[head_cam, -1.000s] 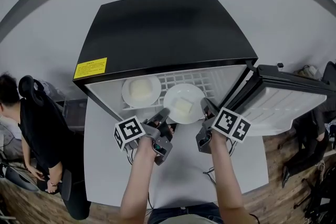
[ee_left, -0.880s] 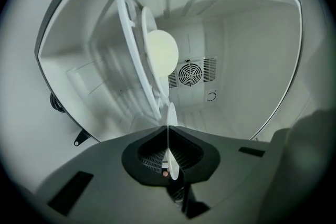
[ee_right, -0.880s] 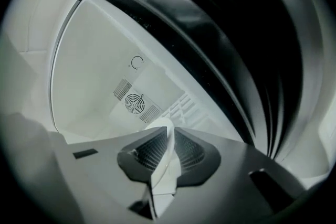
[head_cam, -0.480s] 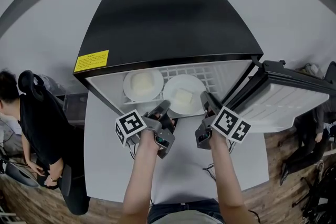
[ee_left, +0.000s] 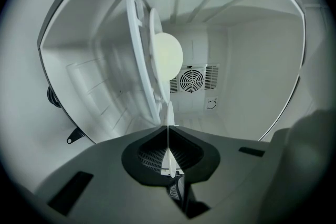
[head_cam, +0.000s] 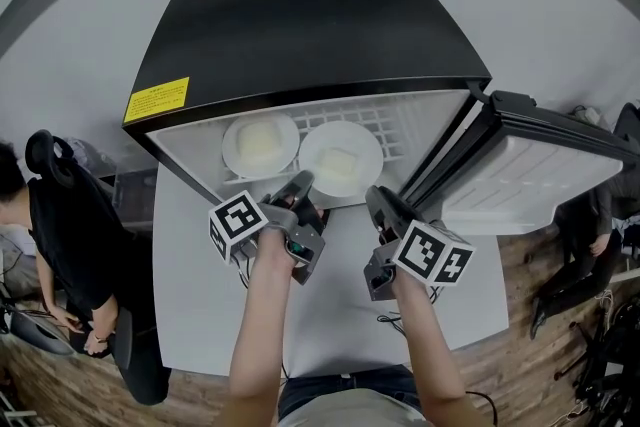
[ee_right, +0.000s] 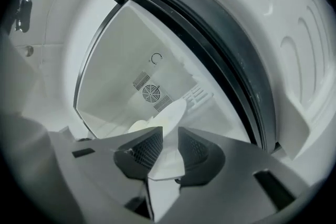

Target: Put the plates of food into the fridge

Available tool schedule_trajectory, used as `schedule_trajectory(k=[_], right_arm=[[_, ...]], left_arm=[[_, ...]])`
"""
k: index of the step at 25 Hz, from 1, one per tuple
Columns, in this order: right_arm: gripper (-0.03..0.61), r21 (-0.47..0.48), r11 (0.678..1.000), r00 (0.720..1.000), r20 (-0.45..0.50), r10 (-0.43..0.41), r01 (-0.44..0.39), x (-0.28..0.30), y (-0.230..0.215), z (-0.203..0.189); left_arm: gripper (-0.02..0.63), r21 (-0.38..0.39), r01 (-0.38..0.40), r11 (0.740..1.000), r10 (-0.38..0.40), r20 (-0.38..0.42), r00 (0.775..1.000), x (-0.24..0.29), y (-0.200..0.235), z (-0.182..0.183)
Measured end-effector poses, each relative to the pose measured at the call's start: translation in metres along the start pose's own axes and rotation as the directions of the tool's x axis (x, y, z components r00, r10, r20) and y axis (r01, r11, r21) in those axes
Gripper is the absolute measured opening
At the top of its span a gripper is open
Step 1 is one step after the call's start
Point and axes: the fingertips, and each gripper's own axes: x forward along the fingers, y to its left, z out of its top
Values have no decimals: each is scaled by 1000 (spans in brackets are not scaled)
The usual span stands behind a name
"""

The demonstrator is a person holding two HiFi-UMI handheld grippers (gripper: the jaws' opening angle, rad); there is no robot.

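Observation:
Two white plates of food rest on the wire shelf (head_cam: 392, 121) of the open fridge (head_cam: 300, 25). The left plate (head_cam: 260, 143) carries a round pale food. The right plate (head_cam: 340, 158) carries a pale square piece. My left gripper (head_cam: 302, 181) is shut on the right plate's near rim, which shows edge-on (ee_left: 168, 113) between its jaws (ee_left: 168, 126). The other plate (ee_left: 167, 55) stands further along the shelf. My right gripper (head_cam: 375, 198) sits just off that same plate's right rim. Its jaws (ee_right: 165, 131) stand apart with the rim (ee_right: 174, 112) in the gap.
The fridge door (head_cam: 530, 165) hangs open at the right, close to my right gripper. The fridge stands on a white table (head_cam: 200, 285). A person in black (head_cam: 60, 225) sits at the far left. A fan grille (ee_left: 191, 80) marks the fridge's back wall.
The right plate has gone further onto the shelf, beside the left plate, with my left gripper following it. My right gripper has drawn back from the rim.

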Motion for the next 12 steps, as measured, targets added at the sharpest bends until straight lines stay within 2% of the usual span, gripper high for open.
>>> schedule_trajectory(k=[4, 6, 8, 12], right_arm=[[87, -41, 998, 996, -73, 42, -45, -1, 12, -19], [41, -83, 995, 992, -120, 42, -52, 3, 17, -29], [25, -113, 992, 987, -157, 40, -58, 8, 21, -37], [17, -114, 991, 983, -178, 51, -72, 16, 27, -39]], left_arm=[[17, -9, 6, 1000, -6, 2, 1000, 2, 0, 0], [17, -9, 8, 1000, -8, -1, 1000, 3, 0, 0], [17, -15, 9, 1000, -10, -4, 1000, 4, 0, 0], [17, -32, 20, 999, -20, -8, 1000, 5, 0, 0]])
